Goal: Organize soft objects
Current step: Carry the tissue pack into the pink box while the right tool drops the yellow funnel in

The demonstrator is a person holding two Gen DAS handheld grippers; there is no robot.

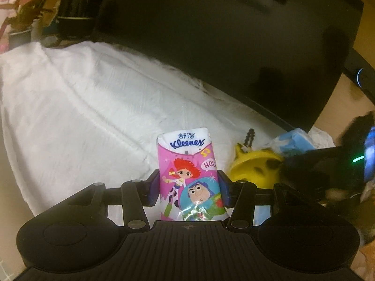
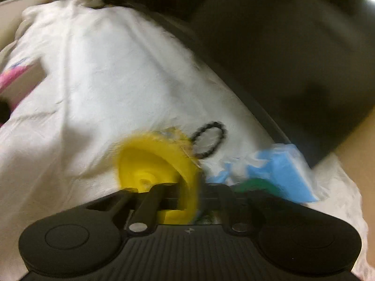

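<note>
1. Clearly, the left gripper (image 1: 188, 187) is clamped on a Kleenex tissue pack (image 1: 187, 175), its two blue-padded fingers (image 1: 153, 188) pressed against the pack's long sides.
2. That pack stands upright between the fingers, pink with cartoon figures on its front and a white top flap bearing the brand name.
3. Behind the pack spreads a white cloth (image 1: 82, 98), rumpled and covering most of the surface.
4. A yellow plush toy (image 1: 255, 166) with dark spots lies on the cloth just to the right of the pack, a black bead chain (image 1: 249, 138) rising from its top.
5. A blue tissue packet (image 1: 295, 141) sits on the cloth beyond the toy, near the cloth's right edge.
6. The right gripper (image 2: 185, 196) is closed on the yellow plush toy (image 2: 159, 166); the toy fills the gap between the fingers, though the view is blurred.
7. The chain (image 2: 208, 140) forms a loop lying flat on the white cloth (image 2: 105, 70) just behind the toy.
8. The blue packet (image 2: 281, 173) lies to the right of the toy, close to the gripper's right finger.
9. A large dark curved screen (image 1: 234, 35) stands along the far edge of the cloth.
10. A potted plant (image 1: 21, 16) with pink leaves sits past the cloth's far left corner.
</note>
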